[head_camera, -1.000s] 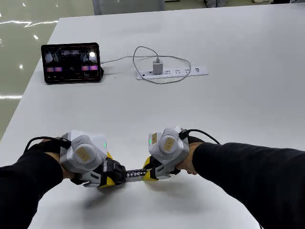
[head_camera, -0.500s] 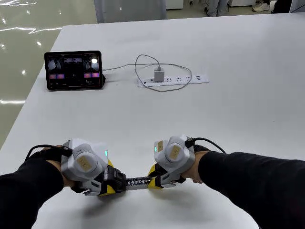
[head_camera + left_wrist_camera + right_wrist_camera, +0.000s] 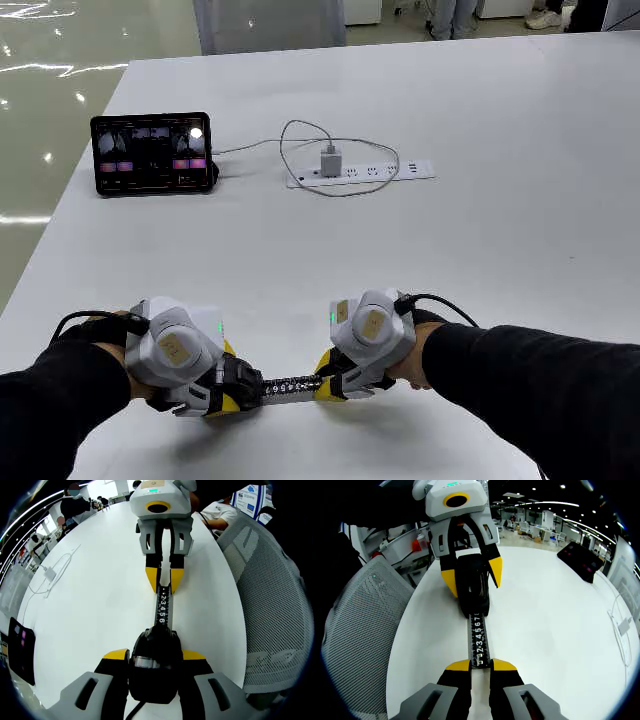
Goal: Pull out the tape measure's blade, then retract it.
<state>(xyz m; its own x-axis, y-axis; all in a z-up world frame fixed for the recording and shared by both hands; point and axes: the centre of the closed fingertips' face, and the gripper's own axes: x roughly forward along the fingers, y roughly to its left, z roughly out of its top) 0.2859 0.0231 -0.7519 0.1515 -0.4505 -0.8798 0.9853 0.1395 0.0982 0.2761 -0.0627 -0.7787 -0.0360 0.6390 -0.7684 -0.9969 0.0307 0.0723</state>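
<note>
My left tongs [image 3: 155, 656] are spread as wide as the tape measure [image 3: 154, 672] body and clamp its black case on both sides, close to the white worktop [image 3: 480, 230]. My right tongs [image 3: 480, 665] are nearly closed, pinching the tip of the blade [image 3: 478, 637]. A short numbered stretch of the blade runs straight between the two. The tape measure sits well apart from the power strip [image 3: 360, 172], on my side of it. The tablet [image 3: 152, 153] lies left of that strip.
</note>
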